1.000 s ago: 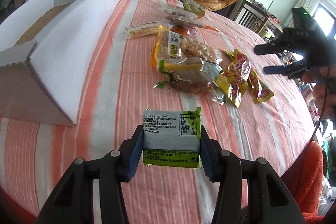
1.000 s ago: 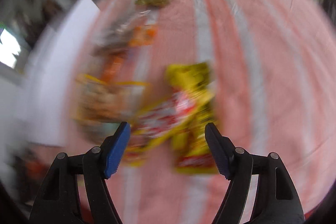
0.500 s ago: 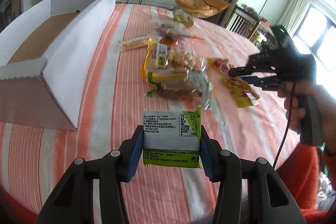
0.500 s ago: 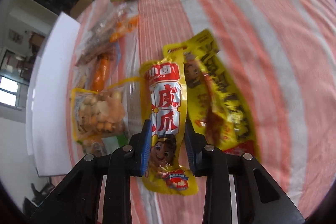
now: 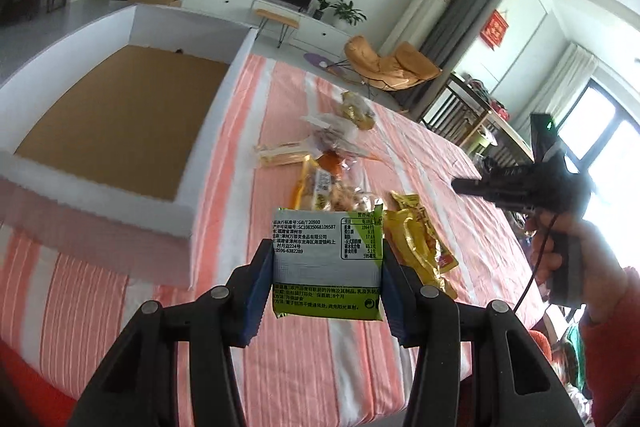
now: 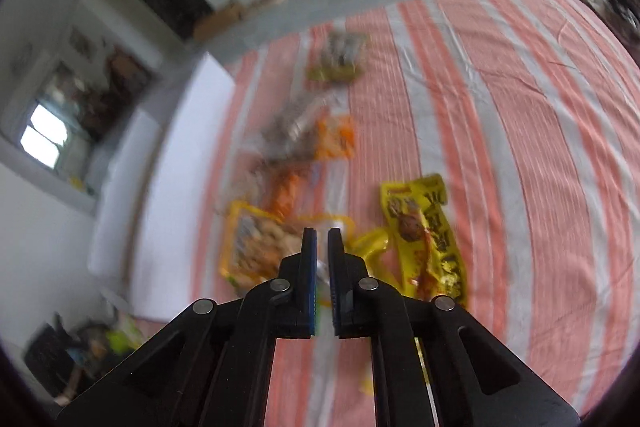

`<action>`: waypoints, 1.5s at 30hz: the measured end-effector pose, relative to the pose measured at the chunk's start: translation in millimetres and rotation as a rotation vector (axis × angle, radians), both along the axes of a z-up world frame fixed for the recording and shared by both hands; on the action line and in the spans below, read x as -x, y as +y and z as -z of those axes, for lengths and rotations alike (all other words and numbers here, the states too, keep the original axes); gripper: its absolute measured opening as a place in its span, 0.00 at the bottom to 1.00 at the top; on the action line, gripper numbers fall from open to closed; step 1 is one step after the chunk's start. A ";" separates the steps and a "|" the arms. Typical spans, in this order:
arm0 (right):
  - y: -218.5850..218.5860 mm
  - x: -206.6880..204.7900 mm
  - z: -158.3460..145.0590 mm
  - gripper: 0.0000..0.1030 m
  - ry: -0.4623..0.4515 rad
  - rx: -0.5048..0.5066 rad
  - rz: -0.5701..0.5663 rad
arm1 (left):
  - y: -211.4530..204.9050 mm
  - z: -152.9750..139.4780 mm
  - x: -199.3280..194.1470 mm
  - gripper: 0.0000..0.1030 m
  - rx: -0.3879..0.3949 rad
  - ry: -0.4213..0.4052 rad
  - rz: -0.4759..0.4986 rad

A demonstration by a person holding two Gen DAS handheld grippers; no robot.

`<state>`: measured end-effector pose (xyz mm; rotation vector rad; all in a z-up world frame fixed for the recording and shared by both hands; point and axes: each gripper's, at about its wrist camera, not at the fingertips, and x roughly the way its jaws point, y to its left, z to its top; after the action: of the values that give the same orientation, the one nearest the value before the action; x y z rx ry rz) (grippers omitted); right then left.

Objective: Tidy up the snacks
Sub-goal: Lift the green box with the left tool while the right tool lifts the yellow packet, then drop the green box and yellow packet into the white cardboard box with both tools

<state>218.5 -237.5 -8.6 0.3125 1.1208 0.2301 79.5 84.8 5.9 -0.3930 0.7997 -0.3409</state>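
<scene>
A green snack packet (image 5: 326, 263) is being pinched by the left hand-held gripper (image 5: 324, 267); level carriage over the white box (image 5: 120, 123) is advised; right hand-held gripper (image 6: 322, 247) pressed together.

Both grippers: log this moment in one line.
left gripper: shut on green snack packet | right gripper: jaws just closed, almost touching, nothing clearly between | yellow packets: on striped tablecloth

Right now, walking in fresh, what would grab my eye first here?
Front and centre, the left claw clamps a green-and-white snack packet above the pink-striped tablecloth. Beside it sits a big white box, its brown floor bare. Further back lies a jumble of snack bags, with a yellow packet nearest.
</scene>
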 end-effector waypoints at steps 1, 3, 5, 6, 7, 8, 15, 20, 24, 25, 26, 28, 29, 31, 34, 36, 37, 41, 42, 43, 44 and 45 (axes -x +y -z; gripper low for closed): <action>0.2 -0.2 6.9 0.12 0.016 0.053 0.011 | 0.4 3.5 -0.7 0.47 0.002 0.009 -0.002; 1.9 -0.6 24.2 0.16 0.059 0.134 -0.005 | -1.7 10.0 -2.2 0.47 0.003 0.027 0.002; 8.2 0.0 44.5 0.21 0.104 0.178 -0.049 | -7.2 13.3 -0.7 0.47 -0.008 0.033 0.012; 16.3 1.8 58.5 0.31 0.131 0.211 -0.099 | -9.0 13.3 -0.3 0.47 -0.015 0.031 0.016; 24.4 5.1 68.2 0.41 0.146 0.243 -0.136 | -10.2 13.5 0.5 0.47 -0.021 0.028 0.019; 31.9 9.1 76.7 0.42 0.155 0.269 -0.165 | -11.0 13.4 2.1 0.47 -0.026 0.025 0.021; 60.0 21.6 96.9 0.24 0.133 0.471 -0.297 | -15.9 19.2 3.4 0.47 -0.030 0.040 0.029; 61.0 27.0 101.0 0.32 0.121 0.556 -0.324 | -20.0 24.9 -0.2 0.47 -0.032 0.054 0.039; 72.7 36.6 105.8 0.33 0.072 0.638 -0.339 | -22.4 26.5 0.8 0.47 -0.037 0.060 0.042; 76.1 36.7 107.2 0.25 0.048 0.693 -0.337 | -21.7 27.2 0.9 0.47 -0.037 0.061 0.040; 78.3 37.4 107.4 0.24 0.026 0.703 -0.345 | -20.1 26.7 1.7 0.47 -0.034 0.060 0.037; 69.6 36.7 100.2 0.23 0.016 0.636 -0.326 | -16.4 25.7 1.8 0.47 -0.030 0.056 0.028; 61.2 37.5 91.4 0.23 0.005 0.552 -0.291 | -14.2 25.6 1.8 0.47 -0.025 0.056 0.023; 41.7 35.6 72.7 0.13 -0.001 0.390 -0.217 | -10.2 25.6 0.2 0.47 -0.003 0.063 0.015; 18.3 32.4 46.4 0.13 -0.015 0.164 -0.127 | -3.6 21.6 -3.0 0.47 0.050 0.070 0.015; 13.9 28.6 25.6 0.13 -0.035 0.058 -0.111 | 3.8 11.6 -6.0 0.47 0.074 0.058 0.007; 13.4 27.1 14.7 0.13 -0.047 -0.001 -0.106 | 8.4 6.4 -7.0 0.47 0.085 0.051 0.001; 40.6 14.3 -26.8 0.13 -0.095 -0.212 -0.126 | 50.8 -25.4 -17.8 0.47 0.108 -0.009 -0.081; 49.4 14.7 -35.5 0.13 -0.112 -0.241 -0.141 | 63.9 -33.0 -23.4 0.47 0.085 -0.021 -0.115; 62.7 10.5 -43.7 0.13 -0.128 -0.272 -0.161 | 73.1 -37.1 -28.4 0.47 0.071 -0.025 -0.137; 85.0 4.9 -54.0 0.13 -0.142 -0.314 -0.195 | 84.4 -40.2 -35.2 0.47 0.057 -0.025 -0.163; 101.6 2.1 -60.2 0.13 -0.147 -0.344 -0.219 | 95.1 -41.4 -42.5 0.47 0.041 -0.018 -0.189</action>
<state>216.4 -136.0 51.6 0.4705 0.9673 0.6342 121.9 179.9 47.3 -0.4991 0.7323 -0.1847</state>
